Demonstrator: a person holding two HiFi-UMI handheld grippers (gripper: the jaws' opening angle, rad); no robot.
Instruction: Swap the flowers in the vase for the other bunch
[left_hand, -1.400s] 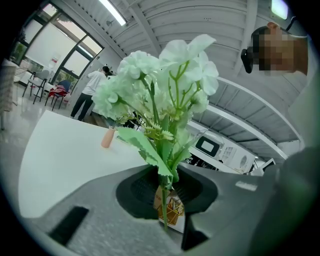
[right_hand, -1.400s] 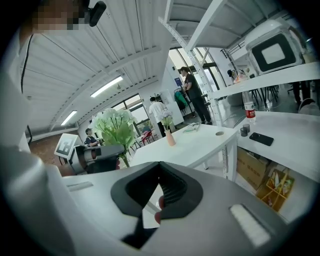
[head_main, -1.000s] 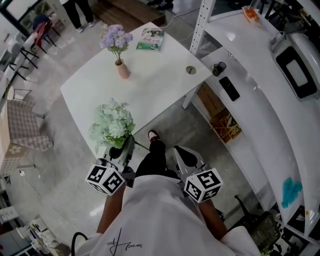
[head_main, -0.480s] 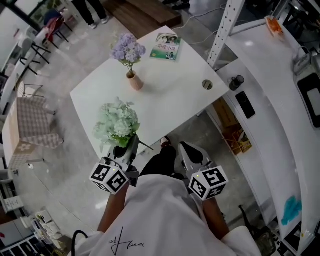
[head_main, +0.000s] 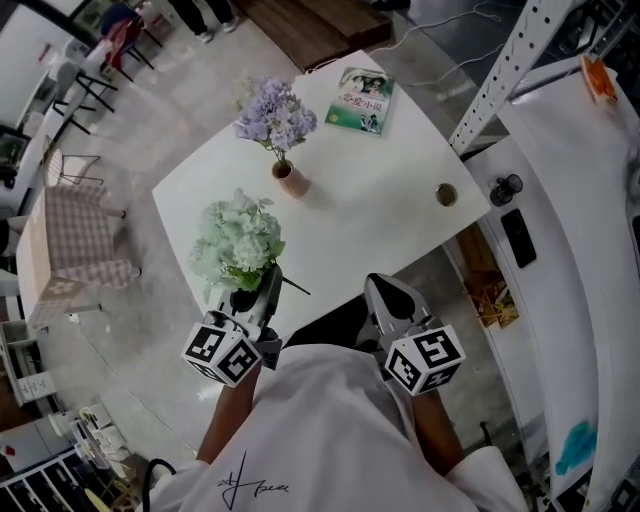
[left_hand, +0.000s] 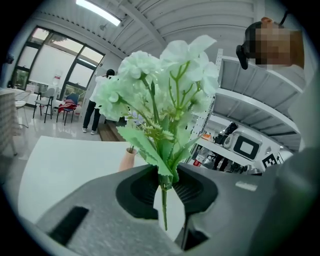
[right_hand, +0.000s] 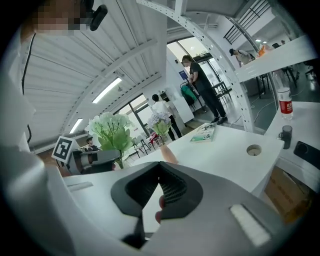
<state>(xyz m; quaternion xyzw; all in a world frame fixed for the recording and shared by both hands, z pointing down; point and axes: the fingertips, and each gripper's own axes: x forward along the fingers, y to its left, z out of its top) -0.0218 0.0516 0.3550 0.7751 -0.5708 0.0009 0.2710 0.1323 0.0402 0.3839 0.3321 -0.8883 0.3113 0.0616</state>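
A pale green and white flower bunch (head_main: 238, 240) stands upright in my left gripper (head_main: 270, 288), which is shut on its thin stem (left_hand: 164, 200) over the table's near edge. A bunch of purple flowers (head_main: 277, 112) stands in a small pink vase (head_main: 292, 180) on the white table (head_main: 380, 180), beyond the green bunch. My right gripper (head_main: 383, 292) hangs at the table's near edge, shut with nothing between its pads. In the right gripper view the vase (right_hand: 168, 154) shows just above the closed jaws, and the green bunch (right_hand: 111, 131) is to the left.
A green booklet (head_main: 362, 98) lies at the table's far corner, and a small round object (head_main: 446, 194) sits near the right edge. A curved white counter (head_main: 570, 180) runs along the right. Chairs (head_main: 75, 235) stand at the left. People stand in the background.
Both grippers have moved forward toward the table, the left one still carrying the green bunch. The table and the vase now lie closer and more central in the head view.
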